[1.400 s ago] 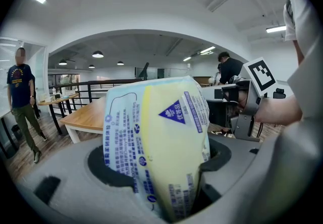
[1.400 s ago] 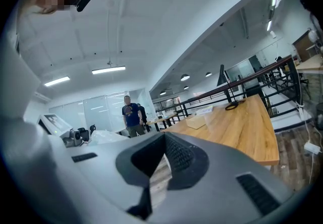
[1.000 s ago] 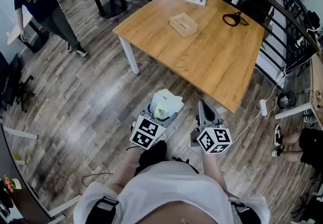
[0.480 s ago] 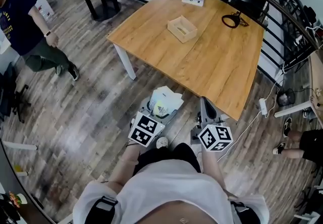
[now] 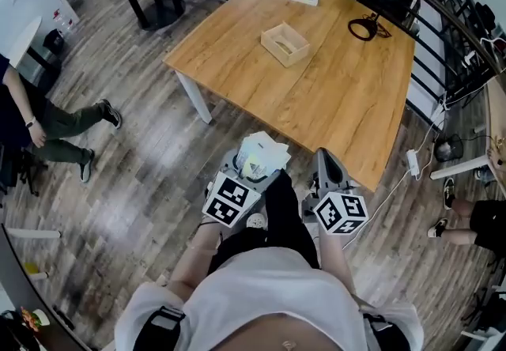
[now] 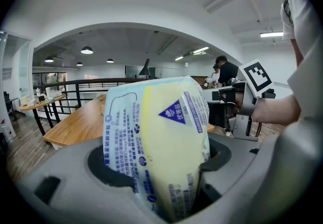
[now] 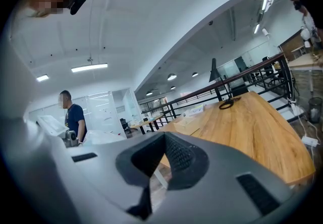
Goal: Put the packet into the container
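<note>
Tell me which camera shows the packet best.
Left gripper view: the packet fills the middle, close up, its print plain. Head view shows only its pale top from above; right gripper view doesn't clearly show it.

Head view looks steeply down from up top, wooden table (image 5: 316, 81) on the far side. Both gripper views sit low right behind their jaws, facing that same table and the railing (image 6: 75, 82). The packet (image 6: 156, 142) fills the left one up close.

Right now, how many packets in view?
1. The packet sits clamped in the left hand-held gripper. The container looks empty, though its inside is partly hidden.
</note>
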`<action>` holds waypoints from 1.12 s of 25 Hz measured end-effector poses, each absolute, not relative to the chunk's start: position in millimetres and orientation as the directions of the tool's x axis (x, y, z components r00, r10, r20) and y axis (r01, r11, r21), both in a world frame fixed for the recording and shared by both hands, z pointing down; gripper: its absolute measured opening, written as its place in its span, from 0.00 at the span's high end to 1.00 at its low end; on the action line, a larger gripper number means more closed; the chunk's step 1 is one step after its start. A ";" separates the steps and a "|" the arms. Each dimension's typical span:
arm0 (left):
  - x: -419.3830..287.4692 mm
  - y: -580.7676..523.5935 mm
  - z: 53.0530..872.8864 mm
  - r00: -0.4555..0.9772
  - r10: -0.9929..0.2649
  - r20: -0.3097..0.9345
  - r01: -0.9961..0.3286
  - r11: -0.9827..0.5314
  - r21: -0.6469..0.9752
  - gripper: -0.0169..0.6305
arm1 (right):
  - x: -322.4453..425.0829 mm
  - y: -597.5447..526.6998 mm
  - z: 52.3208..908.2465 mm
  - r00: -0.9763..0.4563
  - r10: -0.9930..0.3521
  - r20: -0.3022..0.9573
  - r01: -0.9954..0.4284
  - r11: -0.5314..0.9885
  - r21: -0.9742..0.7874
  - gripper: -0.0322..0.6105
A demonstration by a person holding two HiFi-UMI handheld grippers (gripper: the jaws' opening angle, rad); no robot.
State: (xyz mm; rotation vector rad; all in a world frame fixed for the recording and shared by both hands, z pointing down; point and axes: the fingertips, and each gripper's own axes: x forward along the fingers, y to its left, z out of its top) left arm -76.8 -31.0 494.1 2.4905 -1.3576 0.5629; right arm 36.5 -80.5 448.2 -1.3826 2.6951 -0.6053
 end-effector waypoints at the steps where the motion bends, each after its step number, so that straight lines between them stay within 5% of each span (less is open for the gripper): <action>1: -79.1 -35.4 494.5 0.489 -0.749 0.448 -0.845 -0.533 0.031 0.43 | 35.7 -84.8 448.8 -0.598 -0.791 0.129 -0.770 0.521 -0.369 0.93; 28: -121.2 -256.3 490.1 0.456 -0.753 0.474 -0.856 -0.516 0.003 0.43 | -11.3 -302.9 453.1 -0.642 -0.752 0.147 -0.736 0.552 -0.391 0.93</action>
